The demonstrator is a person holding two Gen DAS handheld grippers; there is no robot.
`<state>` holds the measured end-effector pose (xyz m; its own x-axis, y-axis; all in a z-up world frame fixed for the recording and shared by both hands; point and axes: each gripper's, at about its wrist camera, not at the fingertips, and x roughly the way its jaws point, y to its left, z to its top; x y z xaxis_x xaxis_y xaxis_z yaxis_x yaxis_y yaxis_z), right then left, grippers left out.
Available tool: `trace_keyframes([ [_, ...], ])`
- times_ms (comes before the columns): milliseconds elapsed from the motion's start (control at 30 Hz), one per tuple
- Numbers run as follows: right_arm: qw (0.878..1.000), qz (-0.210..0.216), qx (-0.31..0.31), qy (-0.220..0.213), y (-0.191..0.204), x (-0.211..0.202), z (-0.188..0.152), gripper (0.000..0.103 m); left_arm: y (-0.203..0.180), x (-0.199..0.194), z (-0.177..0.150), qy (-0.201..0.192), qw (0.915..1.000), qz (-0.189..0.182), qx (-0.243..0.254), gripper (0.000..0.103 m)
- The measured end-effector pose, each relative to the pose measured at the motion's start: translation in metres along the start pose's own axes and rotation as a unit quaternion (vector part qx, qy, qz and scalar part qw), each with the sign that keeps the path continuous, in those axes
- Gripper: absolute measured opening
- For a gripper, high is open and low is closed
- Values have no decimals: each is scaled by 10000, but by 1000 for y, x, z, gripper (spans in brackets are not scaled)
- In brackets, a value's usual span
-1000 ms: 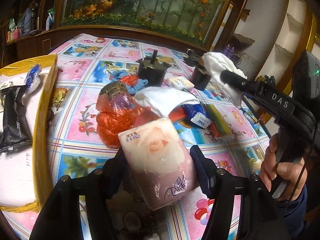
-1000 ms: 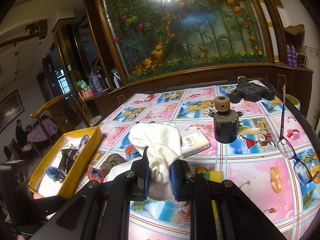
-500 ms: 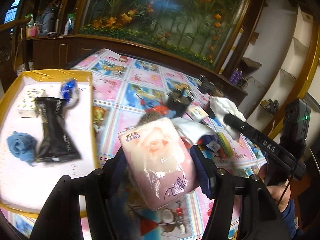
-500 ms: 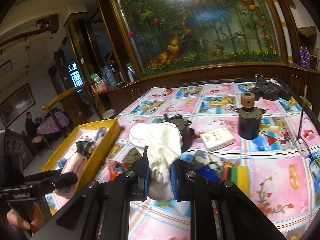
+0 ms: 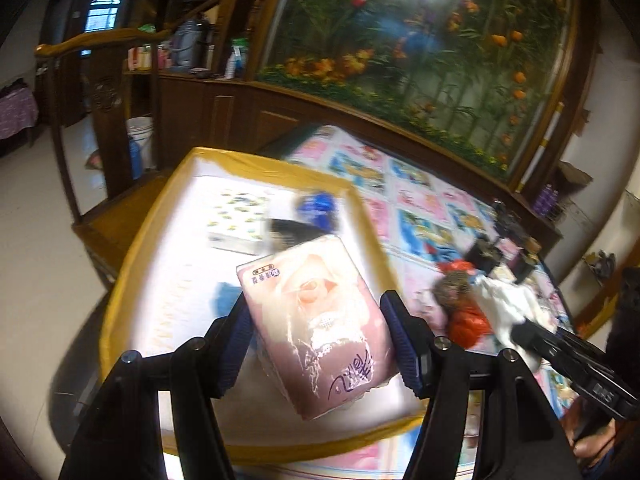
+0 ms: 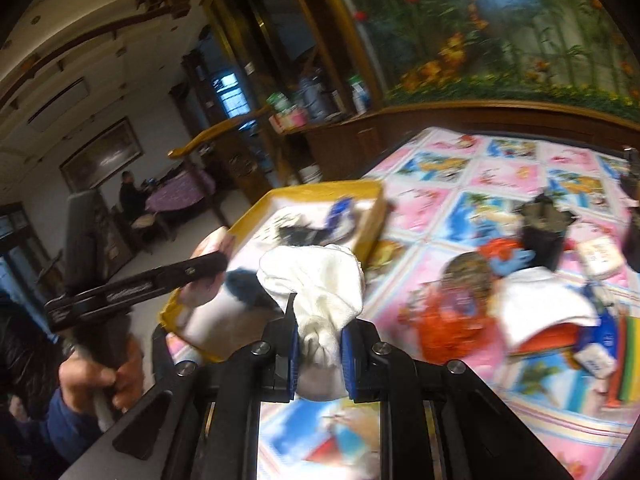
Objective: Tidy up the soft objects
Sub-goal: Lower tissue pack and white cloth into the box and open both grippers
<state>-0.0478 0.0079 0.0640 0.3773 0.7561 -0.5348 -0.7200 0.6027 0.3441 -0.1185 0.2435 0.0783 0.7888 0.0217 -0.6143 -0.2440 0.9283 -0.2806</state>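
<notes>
- Holding a pink tissue pack (image 5: pixel 320 328) in my left gripper (image 5: pixel 320 344), both blue pads pressed against its long sides, so the jaws stand partly spread and pinch the pack.
- The pack hangs above the yellow-rimmed tray (image 5: pixel 280 170), over the tray's near corner, tilted with its printed face up.
- Inside the tray I can make out a blue wrapped item (image 5: pixel 316 206) near the far edge, a patterned white packet (image 5: pixel 236 220) beside it and something dark half hidden behind the pack; all of it is blurred.
- My right gripper (image 6: pixel 320 354) is squeezed nearly together on a bunched white cloth (image 6: pixel 316 280), the bulk of which bulges above the pads.
- That cloth sits above the table (image 6: pixel 460 168) just beside the tray's near edge, not yet over the tray floor.
- On the table's patterned cover, beyond the tray's right edge, lie an orange plastic bag (image 6: pixel 448 320), a folded white towel (image 6: pixel 540 304) and a dark cylindrical part (image 6: pixel 542 228), clustered close together.
- My left hand (image 6: pixel 96 376) shows at the lower left of the right wrist view, gripping its handle.
</notes>
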Motion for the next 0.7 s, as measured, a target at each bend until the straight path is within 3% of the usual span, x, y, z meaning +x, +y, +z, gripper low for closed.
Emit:
trace_keyframes([
  [100,9993,227,-71,272,14,24,2,20,25,6,3,121,9995,282,-63,63],
  [333,9940,446,-94,997,30,75,-2,20,48,26,5,424,9977,530,-55,63],
  [533,9884,302,-95,1487,34,108,-4,20,46,36,5,623,9962,593,158,63],
  [700,9875,-113,-229,1555,36,125,-3,20,46,46,9,814,9942,660,244,63],
])
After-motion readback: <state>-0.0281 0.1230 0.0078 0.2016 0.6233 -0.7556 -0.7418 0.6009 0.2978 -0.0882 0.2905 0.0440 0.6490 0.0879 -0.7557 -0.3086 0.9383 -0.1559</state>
